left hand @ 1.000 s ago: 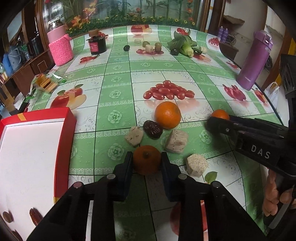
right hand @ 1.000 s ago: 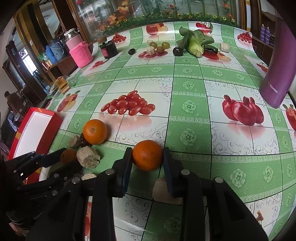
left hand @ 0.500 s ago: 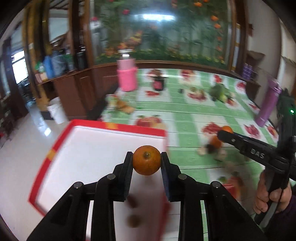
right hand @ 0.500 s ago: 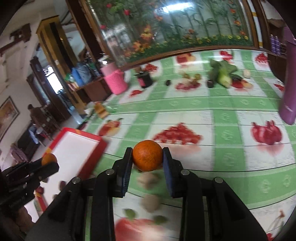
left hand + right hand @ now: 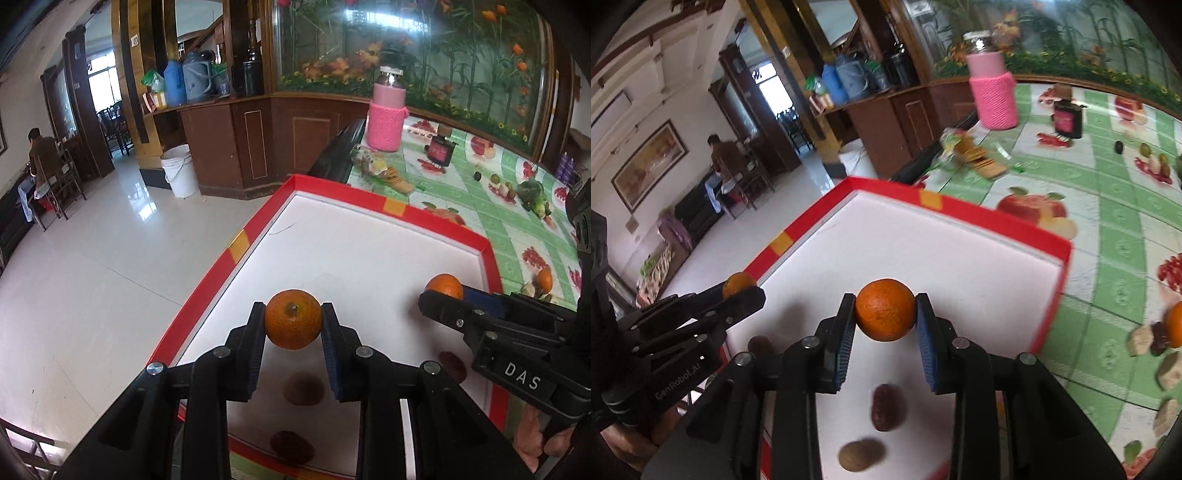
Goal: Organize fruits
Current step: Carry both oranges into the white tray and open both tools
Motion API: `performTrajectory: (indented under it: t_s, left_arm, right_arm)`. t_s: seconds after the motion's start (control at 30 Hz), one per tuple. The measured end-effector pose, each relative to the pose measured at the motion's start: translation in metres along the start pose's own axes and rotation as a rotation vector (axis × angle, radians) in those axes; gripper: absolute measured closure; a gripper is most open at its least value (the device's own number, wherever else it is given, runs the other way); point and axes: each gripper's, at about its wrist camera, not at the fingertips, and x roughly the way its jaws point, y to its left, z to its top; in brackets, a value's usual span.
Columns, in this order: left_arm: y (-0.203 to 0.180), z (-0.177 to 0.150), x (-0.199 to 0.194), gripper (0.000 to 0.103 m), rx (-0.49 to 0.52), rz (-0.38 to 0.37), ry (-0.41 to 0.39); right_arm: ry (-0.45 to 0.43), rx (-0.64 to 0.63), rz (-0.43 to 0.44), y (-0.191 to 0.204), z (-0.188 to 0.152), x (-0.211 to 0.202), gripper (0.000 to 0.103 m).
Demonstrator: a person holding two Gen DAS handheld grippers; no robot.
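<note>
Spreading under both views: the green fruit-print tablecloth (image 5: 1123,251), with the red-rimmed white tray (image 5: 436,218) sitting at its near corner. Showing only in the right wrist view: a loose orange (image 5: 1175,329) lying on the cloth beyond the tray's right rim, touching a dark date and pale chunks (image 5: 1169,370). Appearing only as a small blur in the left wrist view, that same cluster. Showing more clearly in the left wrist view: green vegetables (image 5: 532,194) far back on the cloth. Standing upright near the table's far edge: a pink knit-sleeved jar (image 5: 386,122).

Hovering above the tray's white floor, left gripper (image 5: 293,321) clamping a stem-up orange (image 5: 293,319) between its blue pads. Hanging just beside it over the same tray, right gripper (image 5: 885,315) squeezing a second orange (image 5: 885,315). Lying on the tray floor beneath the fingers: a dark red date (image 5: 884,407) and a brown nut-like piece (image 5: 860,456), both apart from the held fruit.
</note>
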Motion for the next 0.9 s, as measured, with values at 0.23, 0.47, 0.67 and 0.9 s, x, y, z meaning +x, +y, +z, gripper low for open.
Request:
performTrajectory:
  t_s: [0.23, 0.47, 0.67, 0.9]
  left_arm:
    - [0.007, -0.009, 0.016, 0.074, -0.009, -0.032, 0.064]
    - [0.017, -0.018, 0.015, 0.065, -0.048, -0.022, 0.090]
    - [0.018, -0.017, -0.002, 0.051, -0.055, 0.000, 0.059]
    - [0.001, -0.014, -0.007, 0.050, -0.033, 0.004, 0.057]
  right_arm:
    - [0.130, -0.020, -0.027, 0.008, -0.006, 0.029, 0.069]
    - [0.141, -0.047, -0.026, 0.005, -0.008, 0.025, 0.067]
    - [0.069, -0.009, 0.043, -0.003, -0.005, 0.001, 0.052]
    - [-0.004, -0.012, 0.023, -0.011, -0.006, -0.022, 0.051]
